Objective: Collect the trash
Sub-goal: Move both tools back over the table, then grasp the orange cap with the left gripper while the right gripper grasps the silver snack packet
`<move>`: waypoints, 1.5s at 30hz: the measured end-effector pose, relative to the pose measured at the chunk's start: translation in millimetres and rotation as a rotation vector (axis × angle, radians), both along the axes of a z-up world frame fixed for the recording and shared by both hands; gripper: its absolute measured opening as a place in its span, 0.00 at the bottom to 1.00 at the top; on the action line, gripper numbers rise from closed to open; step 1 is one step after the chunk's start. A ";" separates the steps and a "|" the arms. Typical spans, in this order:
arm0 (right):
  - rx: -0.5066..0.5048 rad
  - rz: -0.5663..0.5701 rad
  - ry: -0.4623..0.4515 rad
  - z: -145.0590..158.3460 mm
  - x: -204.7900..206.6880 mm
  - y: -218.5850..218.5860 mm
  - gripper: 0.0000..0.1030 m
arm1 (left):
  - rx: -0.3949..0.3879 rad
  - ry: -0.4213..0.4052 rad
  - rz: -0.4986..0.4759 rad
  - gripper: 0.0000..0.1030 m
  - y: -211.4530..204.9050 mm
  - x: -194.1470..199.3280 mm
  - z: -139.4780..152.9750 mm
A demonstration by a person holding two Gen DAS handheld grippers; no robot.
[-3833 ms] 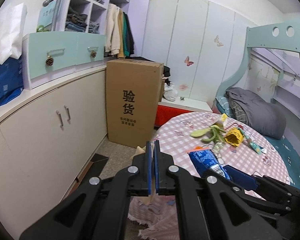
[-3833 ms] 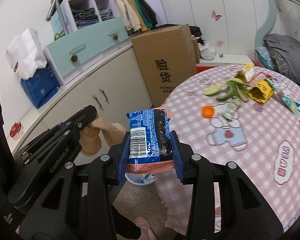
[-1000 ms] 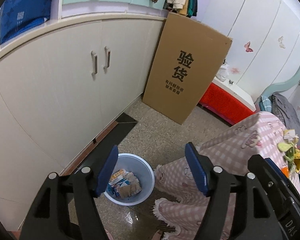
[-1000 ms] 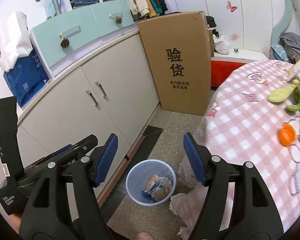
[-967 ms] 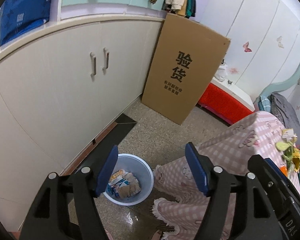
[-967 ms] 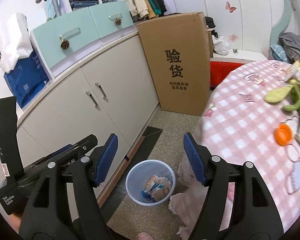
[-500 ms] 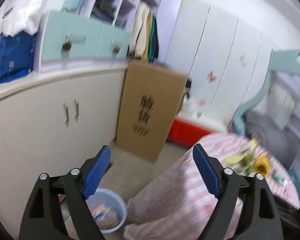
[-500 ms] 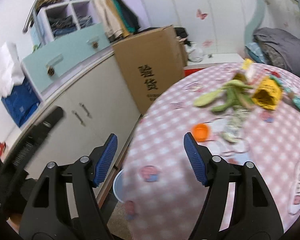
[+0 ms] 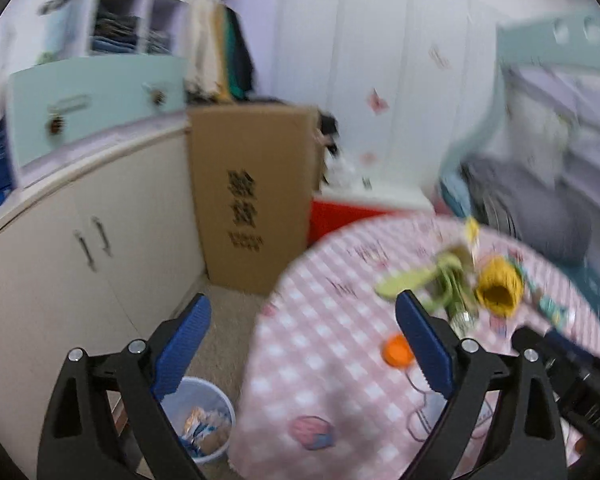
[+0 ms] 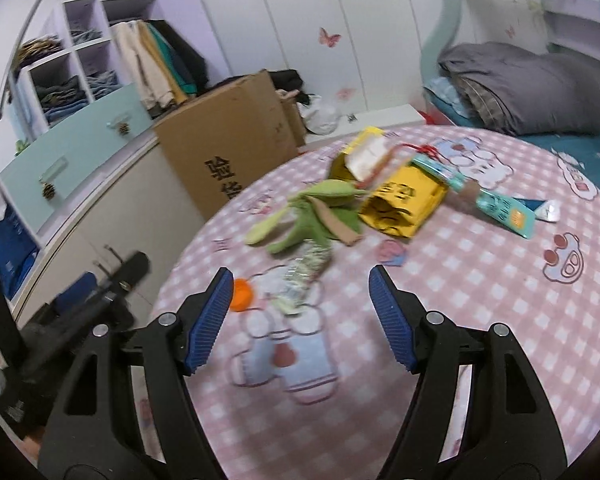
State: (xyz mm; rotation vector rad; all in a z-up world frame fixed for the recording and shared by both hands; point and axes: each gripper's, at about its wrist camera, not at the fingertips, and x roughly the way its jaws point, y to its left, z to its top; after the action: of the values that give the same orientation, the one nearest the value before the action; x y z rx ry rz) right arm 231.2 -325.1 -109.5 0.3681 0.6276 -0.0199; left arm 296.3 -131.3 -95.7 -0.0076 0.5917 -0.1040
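Note:
My right gripper (image 10: 302, 318) is open and empty above the pink checked tablecloth (image 10: 480, 320). Ahead of it lie an orange bottle cap (image 10: 242, 294), a crumpled silvery wrapper (image 10: 306, 270), green peels (image 10: 312, 212), a yellow carton (image 10: 404, 200) and a teal wrapper (image 10: 500, 208). My left gripper (image 9: 302, 344) is open and empty at the table's left edge. The blue trash bin (image 9: 204, 420) with wrappers inside stands on the floor below it. The cap (image 9: 398, 350), peels (image 9: 420, 280) and yellow carton (image 9: 498, 286) also show in the blurred left wrist view.
A tall cardboard box (image 9: 256, 196) stands against the white cabinets (image 9: 100, 248). A red low bench (image 9: 348, 216) is behind the table. A bed with a grey quilt (image 10: 524, 88) lies at the right.
Both grippers have swung up and right from the bin toward the table. The blue snack bag the right gripper held earlier is gone from it; both are open.

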 end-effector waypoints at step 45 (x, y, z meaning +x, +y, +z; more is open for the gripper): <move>-0.109 0.156 0.153 -16.1 43.0 60.9 0.18 | -0.130 0.054 0.038 0.28 61.4 4.3 -9.1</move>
State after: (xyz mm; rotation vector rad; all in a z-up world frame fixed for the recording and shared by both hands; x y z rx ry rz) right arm 274.2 -264.2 -125.6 0.2128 0.8015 0.0677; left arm 300.6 -69.9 -104.8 -0.1479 0.6381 -0.1054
